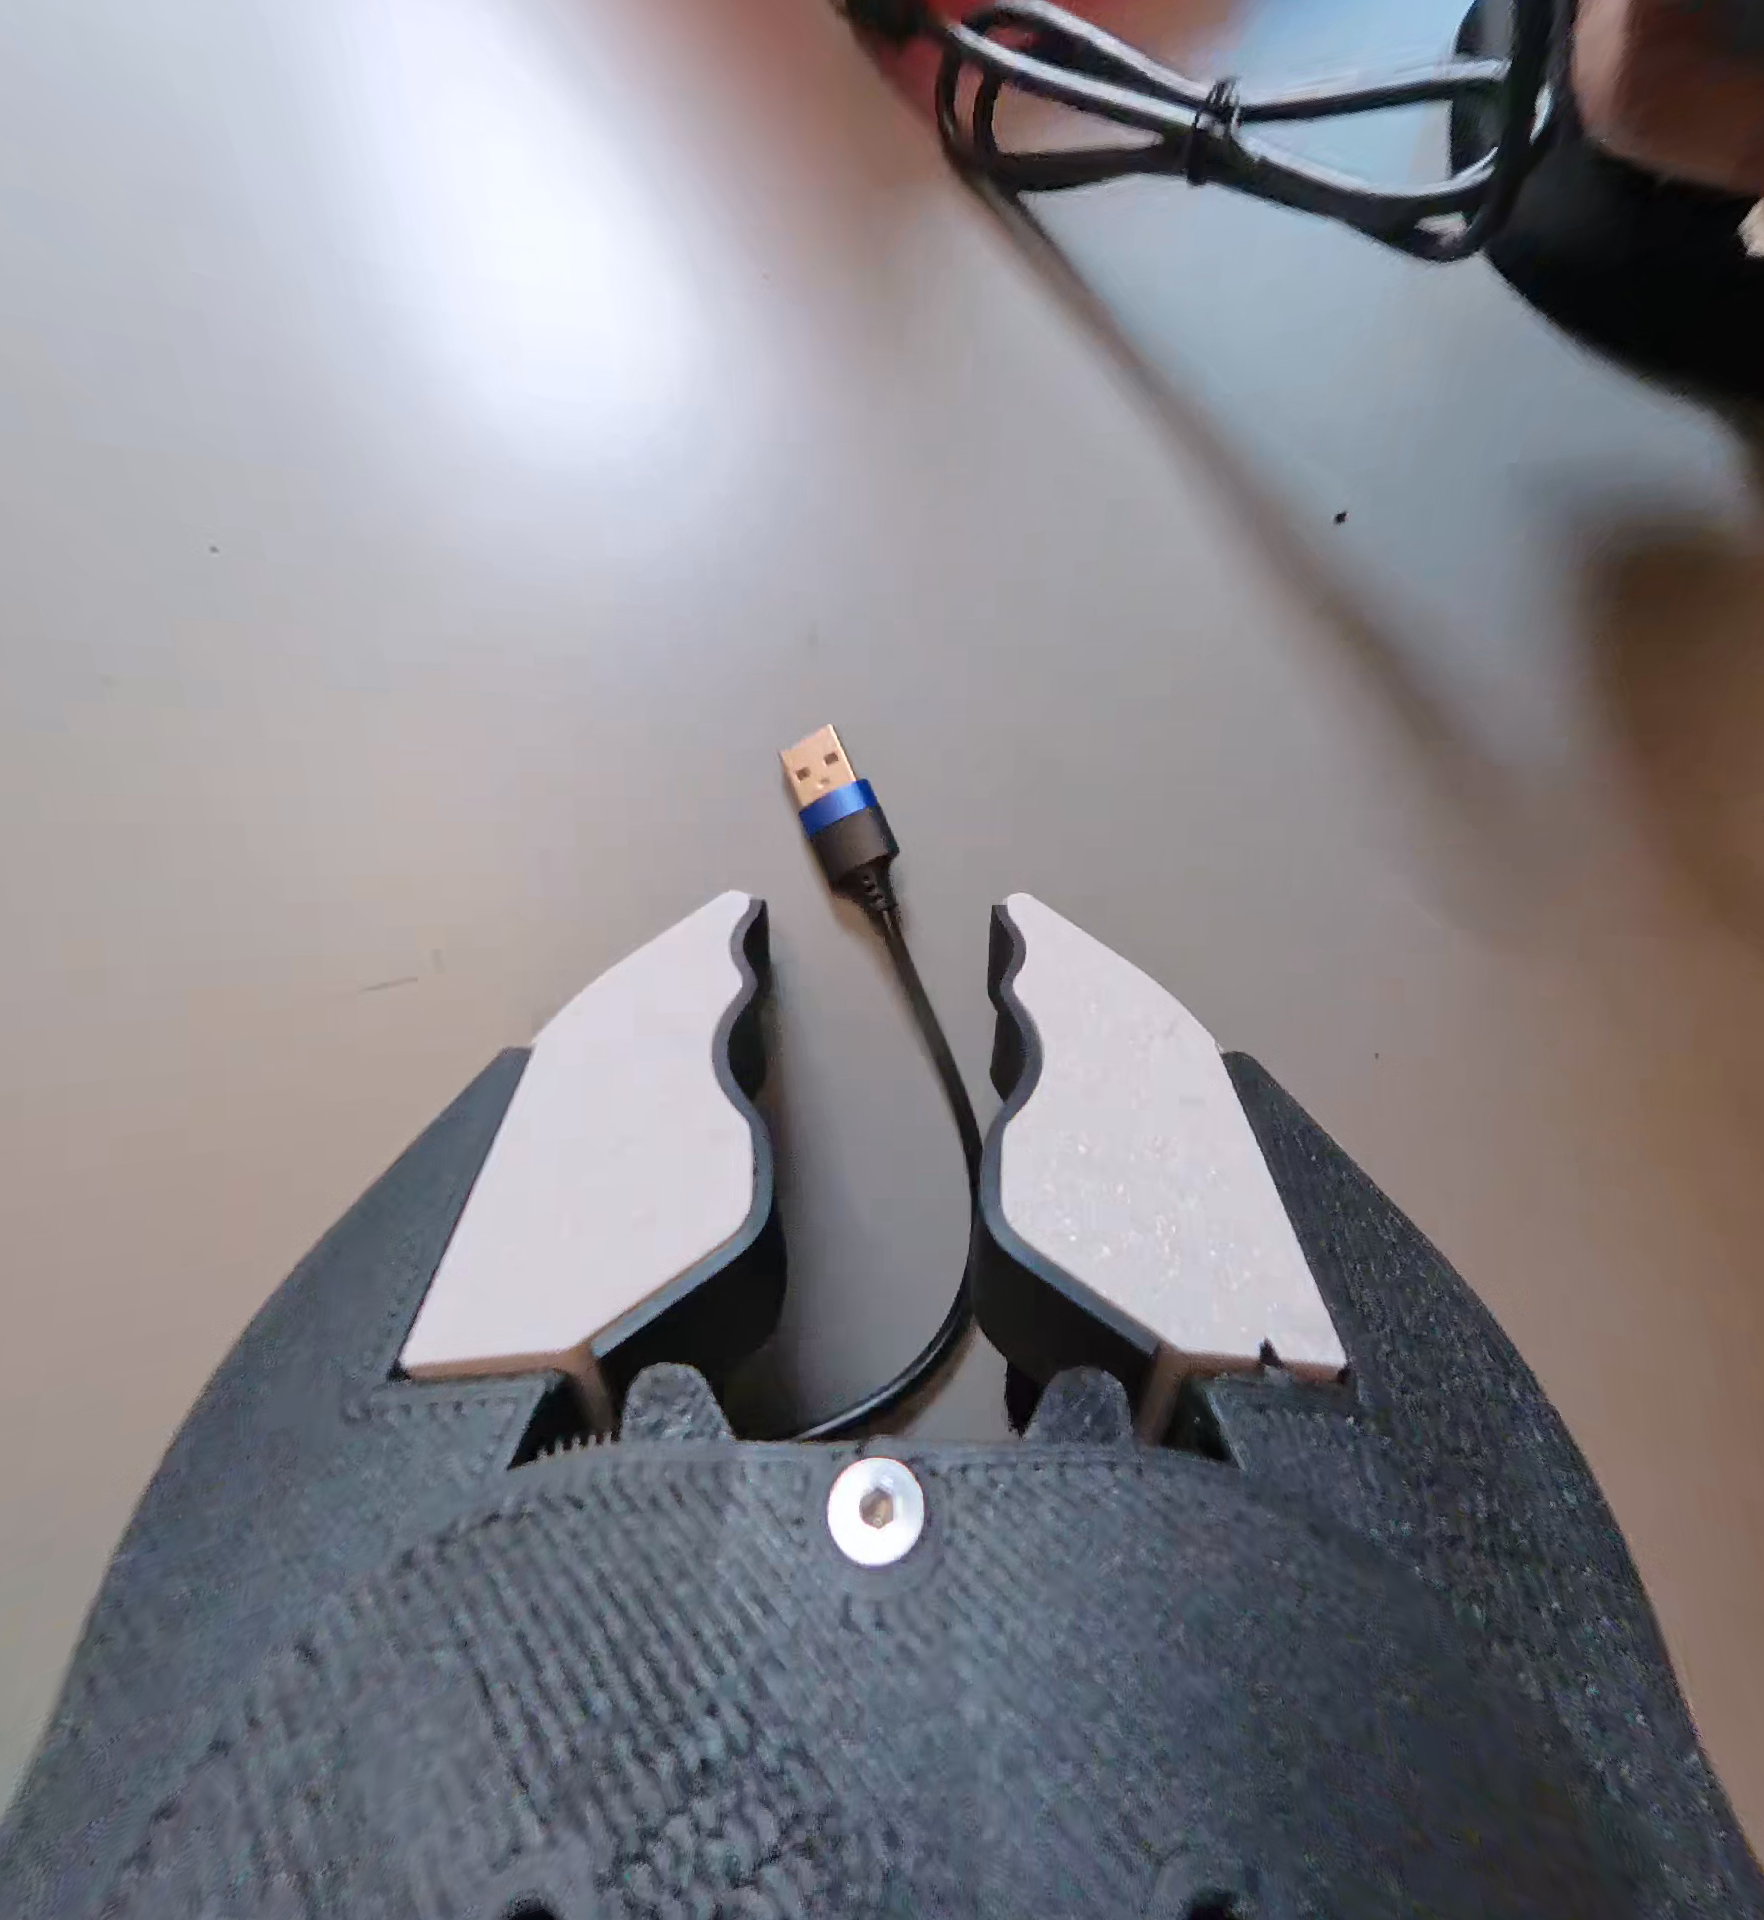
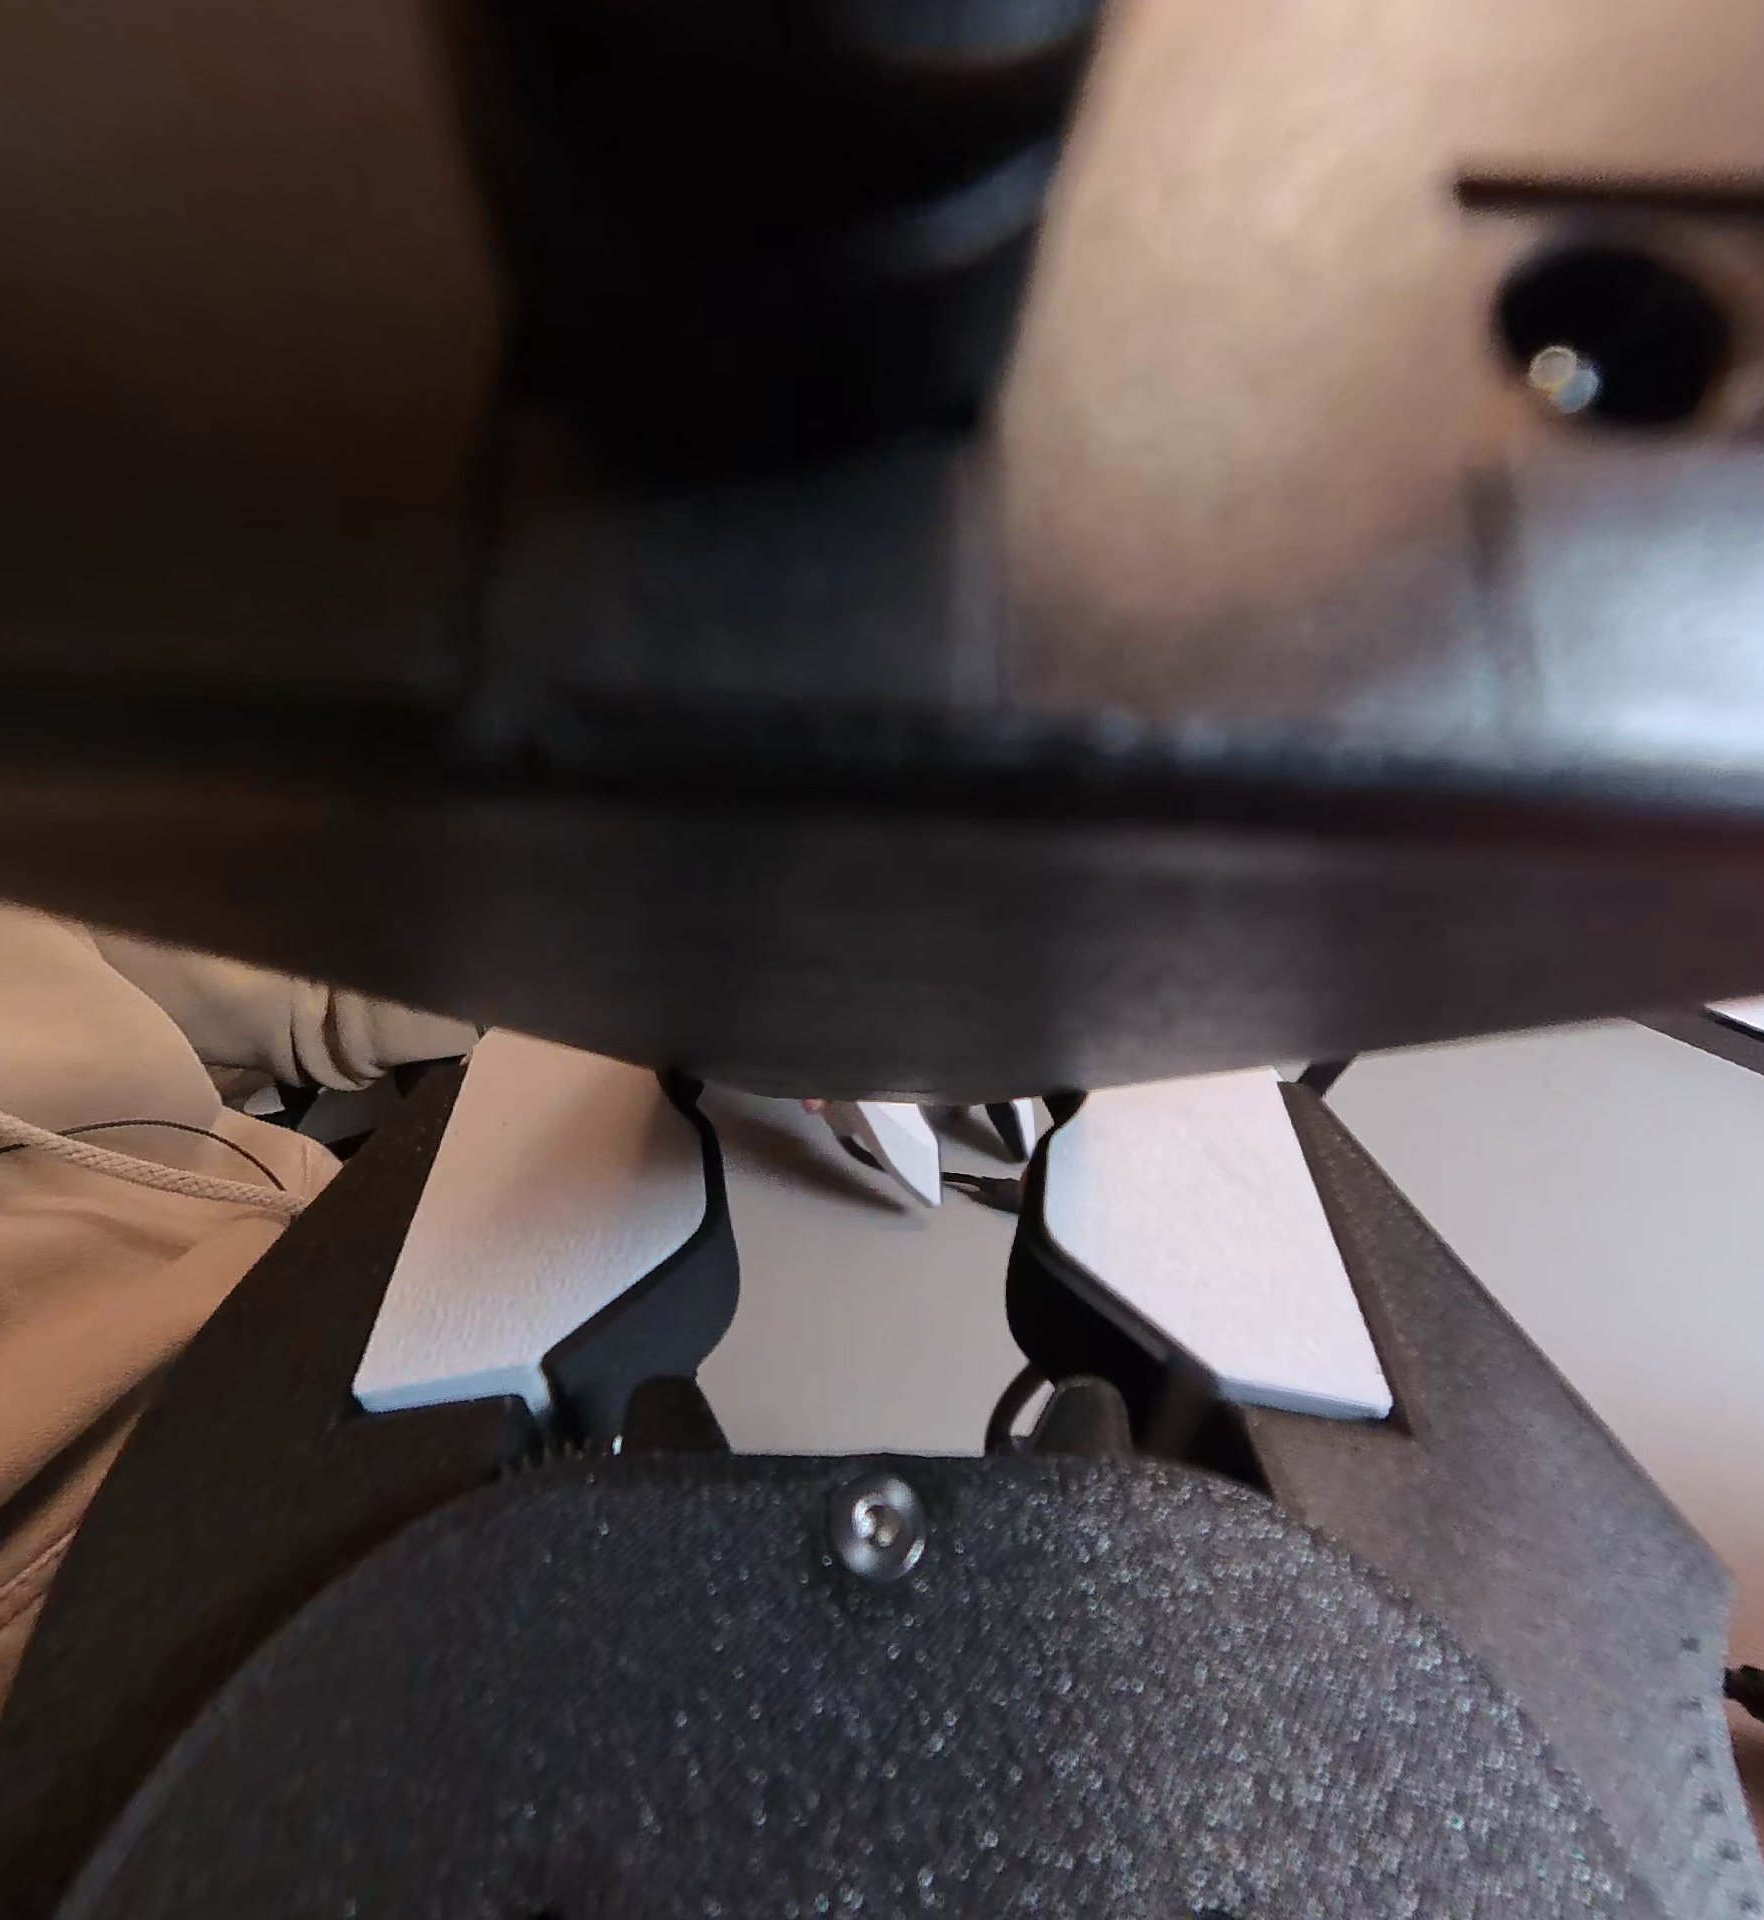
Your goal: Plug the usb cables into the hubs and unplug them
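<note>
Lying between the left gripper jaws, one USB cable.

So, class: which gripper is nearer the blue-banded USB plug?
Left. The left gripper is open just behind the USB plug, its cable running between the fingers. The right gripper faces a blurred dark object; no plug shows there.

Blue-banded black USB plug, grey table, beige hoodie

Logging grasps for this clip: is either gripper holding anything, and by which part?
Nothing is held. The left gripper has open jaws straddling the black cable of the blue-ringed USB plug; the right gripper is open too.
</note>
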{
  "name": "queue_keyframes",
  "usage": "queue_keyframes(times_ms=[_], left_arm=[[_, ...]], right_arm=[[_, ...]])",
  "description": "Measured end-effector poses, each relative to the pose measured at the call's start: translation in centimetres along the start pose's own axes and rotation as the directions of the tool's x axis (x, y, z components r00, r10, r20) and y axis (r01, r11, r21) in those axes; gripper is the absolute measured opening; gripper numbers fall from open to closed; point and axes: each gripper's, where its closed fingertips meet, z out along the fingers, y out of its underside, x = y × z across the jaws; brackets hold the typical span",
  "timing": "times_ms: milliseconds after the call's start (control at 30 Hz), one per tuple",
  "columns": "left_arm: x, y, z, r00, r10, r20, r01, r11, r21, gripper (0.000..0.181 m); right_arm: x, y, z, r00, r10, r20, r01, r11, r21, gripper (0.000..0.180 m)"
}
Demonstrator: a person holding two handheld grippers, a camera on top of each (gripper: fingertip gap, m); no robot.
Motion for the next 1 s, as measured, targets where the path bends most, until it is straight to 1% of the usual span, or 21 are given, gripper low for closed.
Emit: queue_keyframes(times_ms=[67,167,267,333,367,433,467,533,567,633,733,933,1000], left_arm=[[0.0,-0.1,0.5,0.999,0.018,0.044,-0.018,1.000,-0.007,0.039],[-0.4,0.0,0.7,0.989,0.089,0.118,-0.085,0.996,-0.034,0.030],[0.4,0.2,0.7,0.990,0.119,0.077,-0.115,0.992,-0.054,0.007],[0.8,0.4,0.5,0.982,0.184,0.052,-0.181,0.982,-0.055,0.006],[1.5,0.1,0.3,0.972,0.235,0.010,-0.235,0.972,-0.019,0.006],[3.5,-1.4,-0.9,0.939,0.336,-0.074,-0.325,0.937,0.129,0.006],[4.5,-2.3,-1.7,0.923,0.371,-0.099,-0.345,0.915,0.212,0.006],[6.3,-4.3,-3.8,0.896,0.426,-0.127,-0.353,0.855,0.379,0.006],[6.9,-5.0,-4.8,0.887,0.443,-0.128,-0.350,0.827,0.439,0.006],[7.6,-6.0,-6.2,0.877,0.467,-0.113,-0.353,0.785,0.510,0.006],[8.0,-6.5,-7.1,0.867,0.490,-0.091,-0.366,0.751,0.549,0.006],[8.6,-6.6,-7.2,0.855,0.516,-0.059,-0.406,0.735,0.543,0.006],[8.7,-6.7,-7.1,0.853,0.522,-0.028,-0.430,0.732,0.528,0.006]], right_arm=[[0.0,0.1,0.0,1.000,0.002,0.001,-0.002,1.000,-0.003,0.063],[-0.1,0.2,0.1,1.000,-0.005,0.006,0.005,1.000,-0.008,0.063],[-0.5,0.1,0.1,0.999,-0.013,0.031,0.013,1.000,-0.006,0.063],[-0.9,0.1,0.1,0.998,-0.019,0.052,0.019,1.000,-0.006,0.063],[-1.1,0.1,0.1,0.998,-0.022,0.064,0.022,1.000,-0.004,0.063],[-1.6,-0.1,0.1,0.996,-0.026,0.088,0.026,1.000,0.002,0.063],[-1.7,-0.1,0.0,0.995,-0.027,0.097,0.027,1.000,0.004,0.063],[-1.9,-0.2,0.0,0.994,-0.025,0.111,0.025,1.000,0.004,0.063],[-1.9,-0.1,0.0,0.993,-0.023,0.114,0.023,1.000,0.002,0.063],[-2.0,0.0,0.0,0.992,-0.022,0.121,0.023,1.000,-0.006,0.063],[-2.3,0.3,0.2,0.991,-0.022,0.134,0.025,0.999,-0.022,0.063],[-2.7,1.1,0.5,0.988,-0.031,0.151,0.041,0.997,-0.063,0.063],[-2.7,1.3,0.5,0.988,-0.037,0.153,0.048,0.996,-0.074,0.063]])
